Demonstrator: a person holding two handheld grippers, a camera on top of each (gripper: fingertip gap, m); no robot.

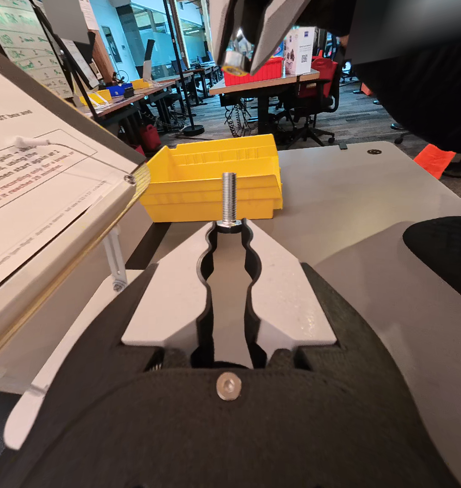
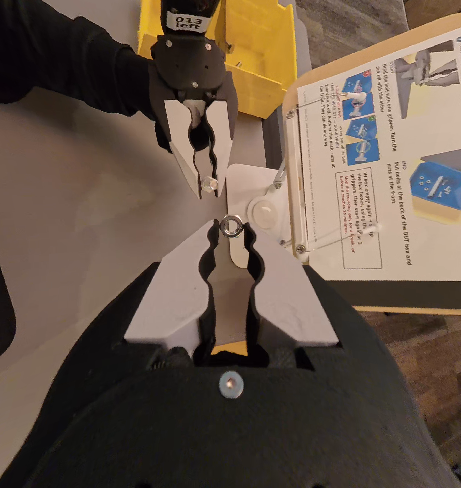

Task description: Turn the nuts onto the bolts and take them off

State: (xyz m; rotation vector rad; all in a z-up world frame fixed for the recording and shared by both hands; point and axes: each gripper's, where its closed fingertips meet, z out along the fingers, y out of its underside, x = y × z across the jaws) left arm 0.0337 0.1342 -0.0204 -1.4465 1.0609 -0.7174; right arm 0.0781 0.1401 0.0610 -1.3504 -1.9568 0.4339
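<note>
Printed instruction sheet (image 2: 398, 163) — white tag on left gripper (image 2: 207, 196).

A: Where does the left wrist view sit?

B: Low behind the left claw (image 1: 230, 227), facing level across the bench (image 1: 356, 211) into the room, with the right claw (image 1: 236, 63) close above.

A: And the right?

B: Behind the right claw (image 2: 230, 227), facing straight down, near the bench (image 2: 79, 211). The left claw (image 2: 208, 188) lies just ahead. Both share the claws, the yellow bin (image 1: 213, 182) and the instruction sheet (image 2: 382, 171).

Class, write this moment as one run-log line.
left gripper: holds bolt upright | right gripper: holds nut above | nut off bolt
</note>
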